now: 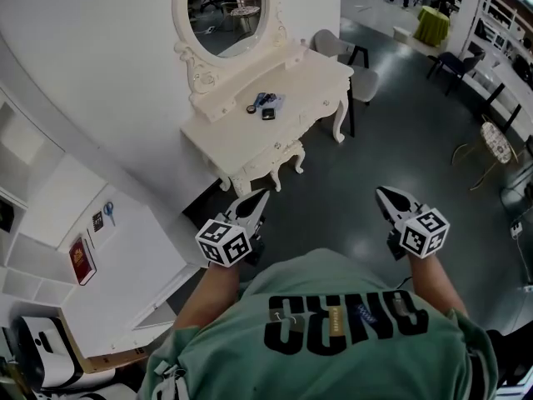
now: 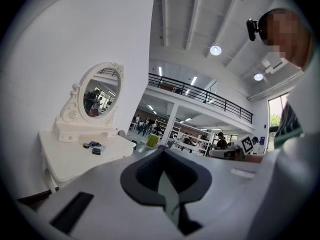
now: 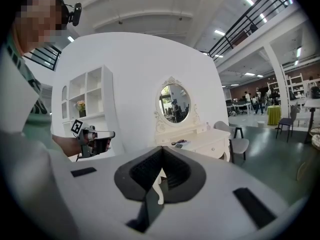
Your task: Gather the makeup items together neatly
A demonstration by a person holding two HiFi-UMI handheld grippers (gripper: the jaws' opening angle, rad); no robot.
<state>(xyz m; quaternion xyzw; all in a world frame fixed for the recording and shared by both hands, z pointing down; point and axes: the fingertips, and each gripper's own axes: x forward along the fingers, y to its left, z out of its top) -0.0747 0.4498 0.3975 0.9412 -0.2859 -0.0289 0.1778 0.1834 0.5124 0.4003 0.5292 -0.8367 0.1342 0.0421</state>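
On the white table point(image 1: 310, 77) under the oval mirror point(image 1: 223, 7), the makeup items point(image 1: 265, 105) lie in one small cluster near the middle of the top. Only the head view shows the whole layout. A person stands on the dark floor point(image 1: 333, 190), well apart from the table, and both tools are held out level toward it. The left gripper point(image 1: 264, 194) points nearest the table's front legs, and the right gripper point(image 1: 379, 192) is off to the side.

The left gripper view puts the table low at the left, with the items as a dark speck well beyond the jaws. Those jaws are pressed together with nothing between them.

The right gripper view alone shows the white shelves point(image 3: 88, 96) on the curved wall and the chair point(image 3: 234, 136) beside the table. It also shows the left gripper off at its left. Its own jaws meet at the tips and are empty, with the items far ahead, just above and right of them.
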